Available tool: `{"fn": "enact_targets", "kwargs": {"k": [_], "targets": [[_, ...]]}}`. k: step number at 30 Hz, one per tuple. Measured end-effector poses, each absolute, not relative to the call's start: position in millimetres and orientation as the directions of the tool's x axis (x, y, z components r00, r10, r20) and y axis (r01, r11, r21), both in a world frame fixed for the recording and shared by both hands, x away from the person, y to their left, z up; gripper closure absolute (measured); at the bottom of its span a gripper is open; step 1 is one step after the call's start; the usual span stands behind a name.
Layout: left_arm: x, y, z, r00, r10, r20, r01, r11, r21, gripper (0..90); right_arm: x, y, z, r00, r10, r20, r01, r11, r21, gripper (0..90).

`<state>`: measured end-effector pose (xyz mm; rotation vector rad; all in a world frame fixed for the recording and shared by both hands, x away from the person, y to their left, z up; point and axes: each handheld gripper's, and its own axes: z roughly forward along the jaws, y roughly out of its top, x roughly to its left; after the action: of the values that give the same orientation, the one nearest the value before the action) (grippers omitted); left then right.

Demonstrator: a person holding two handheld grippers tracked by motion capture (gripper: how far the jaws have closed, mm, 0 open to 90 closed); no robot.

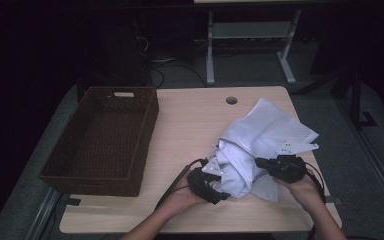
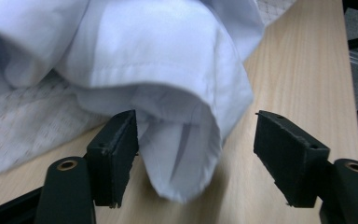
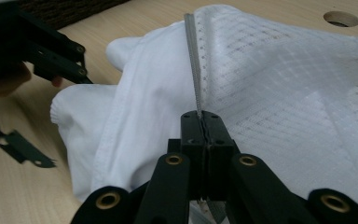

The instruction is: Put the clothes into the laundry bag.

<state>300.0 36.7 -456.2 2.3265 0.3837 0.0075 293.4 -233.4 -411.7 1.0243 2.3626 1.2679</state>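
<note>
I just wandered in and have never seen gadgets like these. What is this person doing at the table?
A person is handling a white garment on a wooden table with a two-jaw gripper in each hand. The right gripper is clamped on a thin edge of the cloth. The left gripper is open, a folded end of the cloth lying between its jaws, not yet pinched. A dark wicker basket sits at the left of the table.

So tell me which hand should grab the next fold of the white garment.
Left, probably: the left gripper is open around a fold of the white garment, while the right gripper is shut on its edge.
</note>
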Motion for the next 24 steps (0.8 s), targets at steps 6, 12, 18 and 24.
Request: {"fn": "enact_targets", "kwargs": {"k": [6, 12, 18, 24], "targets": [[299, 24, -460, 0.965, 0.243, -0.1, 0.242, -0.675, 0.697, 70.5, 293, -234, -410, -0.713, 0.696, 0.088, 0.453, 0.361, 0.815, 88.2], [304, 22, -456, 0.957, 0.256, -0.134, 0.268, -0.615, 0.742, 87.1, 292, -238, -407, -0.708, 0.7, 0.09, 0.451, 0.352, 0.82, 88.3], [315, 17, -440, 0.951, 0.28, -0.132, 0.27, -0.544, 0.794, 87.2, 291, -243, -400, -0.701, 0.707, 0.094, 0.44, 0.324, 0.837, 88.3], [326, 8, -423, 0.943, 0.316, -0.108, 0.264, -0.505, 0.822, 87.2, 290, -245, -395, -0.703, 0.706, 0.092, 0.422, 0.309, 0.852, 88.3]]}}
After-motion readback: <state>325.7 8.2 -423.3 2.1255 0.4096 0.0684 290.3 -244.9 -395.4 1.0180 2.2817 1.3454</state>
